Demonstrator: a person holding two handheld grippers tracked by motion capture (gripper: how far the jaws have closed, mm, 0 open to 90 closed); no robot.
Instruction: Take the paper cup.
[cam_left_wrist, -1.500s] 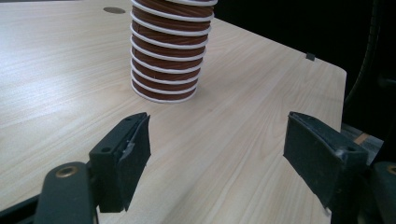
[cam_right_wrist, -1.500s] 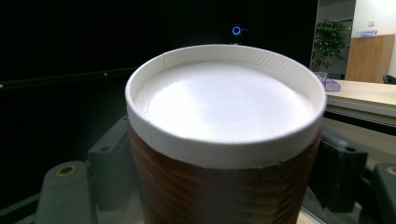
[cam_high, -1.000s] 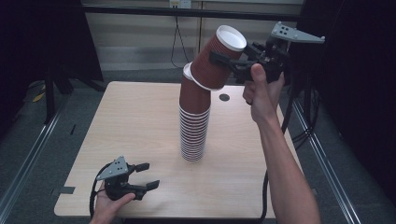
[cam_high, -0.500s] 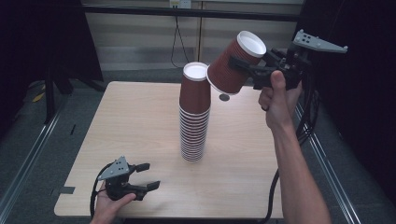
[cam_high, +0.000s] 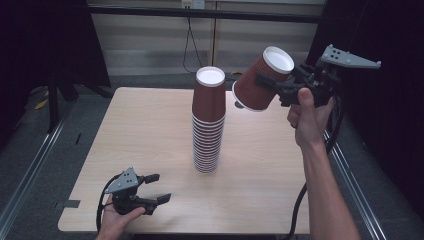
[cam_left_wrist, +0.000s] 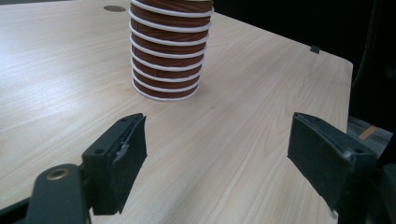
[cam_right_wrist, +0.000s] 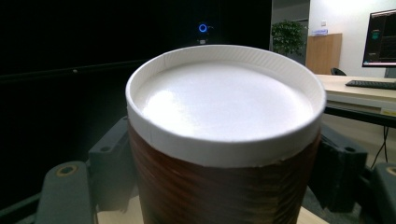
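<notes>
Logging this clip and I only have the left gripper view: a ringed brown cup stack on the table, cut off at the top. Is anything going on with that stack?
Observer: The right gripper holds one brown cup in the air, up and to the right of the cup stack, clear of it.
Operator: How is that cup sitting?
Observer: Tilted, white base up and away from the stack, open mouth down towards the table.
Operator: Is the grip firm?
Observer: The right gripper view has a black jaw against each side of the cup wall, so shut on it.
Operator: And the stack's top?
Observer: It ends in an upside-down cup with a white base.
</notes>
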